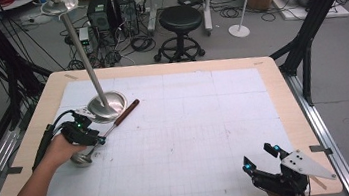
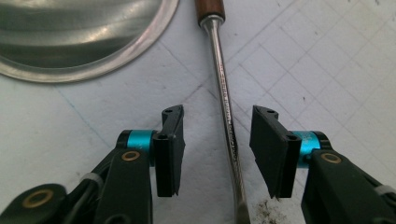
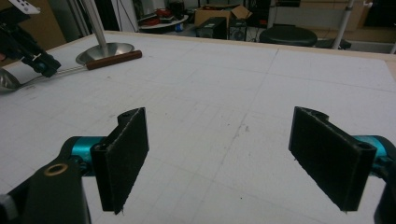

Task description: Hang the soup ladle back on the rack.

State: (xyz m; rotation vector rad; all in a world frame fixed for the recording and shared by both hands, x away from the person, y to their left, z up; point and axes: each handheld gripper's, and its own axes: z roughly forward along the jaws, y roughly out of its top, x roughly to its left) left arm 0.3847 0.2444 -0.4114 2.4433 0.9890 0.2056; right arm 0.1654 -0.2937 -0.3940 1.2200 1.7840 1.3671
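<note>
A: Is any text, label or number legible?

B: None. The ladle [image 2: 227, 121] carries a stamped marking along its steel shaft, visible in the left gripper view, but the characters are too small and blurred to read.

A: Anything else?

B: No.

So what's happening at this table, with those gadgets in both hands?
A person holds a hand-held gripper in each hand. The left hand-held gripper is down over a ladle lying on the white table, its jaws on either side of the metal shaft with gaps on both sides, not yet clamped. The ladle's wooden handle rests against the round base of a metal stand. The right hand-held gripper sits open near the table's front right corner, holding nothing.
</note>
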